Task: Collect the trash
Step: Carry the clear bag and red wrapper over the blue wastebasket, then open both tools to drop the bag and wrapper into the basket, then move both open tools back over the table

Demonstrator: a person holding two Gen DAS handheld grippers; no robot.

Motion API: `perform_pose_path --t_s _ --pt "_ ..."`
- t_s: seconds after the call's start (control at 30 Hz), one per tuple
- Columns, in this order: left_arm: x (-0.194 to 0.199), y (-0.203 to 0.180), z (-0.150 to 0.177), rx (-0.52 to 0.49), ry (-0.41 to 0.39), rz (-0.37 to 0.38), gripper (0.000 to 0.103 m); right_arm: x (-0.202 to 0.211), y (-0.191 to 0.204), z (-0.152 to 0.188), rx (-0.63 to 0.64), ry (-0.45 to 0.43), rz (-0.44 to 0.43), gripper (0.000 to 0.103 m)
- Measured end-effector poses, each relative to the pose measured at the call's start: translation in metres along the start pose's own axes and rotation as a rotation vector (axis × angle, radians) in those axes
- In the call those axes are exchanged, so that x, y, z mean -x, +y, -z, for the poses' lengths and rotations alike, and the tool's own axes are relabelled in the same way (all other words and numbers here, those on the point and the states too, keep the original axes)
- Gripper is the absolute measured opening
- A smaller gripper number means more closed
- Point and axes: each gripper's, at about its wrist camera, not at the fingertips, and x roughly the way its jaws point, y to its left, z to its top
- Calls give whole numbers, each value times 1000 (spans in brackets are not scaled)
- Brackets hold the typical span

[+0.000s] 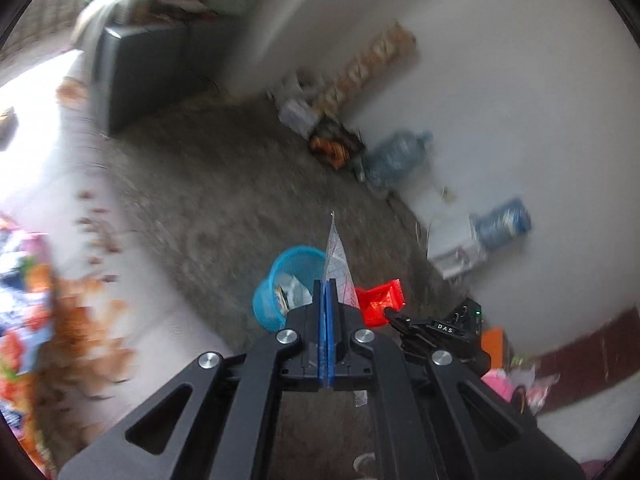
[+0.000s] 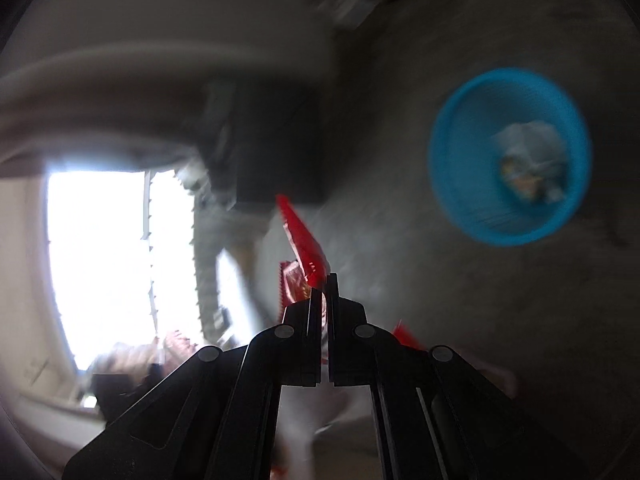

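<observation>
left gripper [image 1: 326, 292]: jaws closed on a thin pale wrapper [image 1: 338, 264] that sticks up past the tips. right gripper [image 2: 325, 286]: jaws nearly closed, pinching a red wrapper [image 2: 304, 246]; in the left wrist view it appears just right of the left jaws.

blue bin [image 1: 280, 292] stands on the grey floor [image 1: 208, 184] just beyond the left jaws; in the right wrist view it sits up and to the right, well apart from the red wrapper. some crumpled trash already lies inside.

judgement: task partly done; both held pieces not yet dropped.

left to collect, probably: litter heap [image 1: 334, 142] and two plastic jugs [image 1: 396, 156] along the wall [image 1: 520, 80]. a dark cabinet [image 1: 136, 76] stands far left. nothing blocks the bin. heavy motion blur.
</observation>
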Motion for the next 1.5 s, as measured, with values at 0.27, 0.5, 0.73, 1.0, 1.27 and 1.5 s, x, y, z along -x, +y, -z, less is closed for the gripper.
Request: perform_pose_path --t_s 0.27,0.5,0.73,1.0,1.27,1.5 --pt "-147 -44 -4 -49 174 -49 0 1 -92 -29 -171 -101 111 2" --pt "-242 -49 -3 -65 245 -114 0 -21 -131 -66 -237 -158 161 4" --pt "-309 -33 -2 -28 305 -193 25 -53 -148 -99 -238 -185 267 49" --pt "-303 -18 7 40 314 -224 44 -51 -182 -88 -298 -149 282 55" --pt "-246 -25 9 71 270 -202 54 -16 -181 -52 -292 -135 239 60" --pt "-151 -39 35 75 243 -118 66 5 -139 -19 -170 -61 205 66"
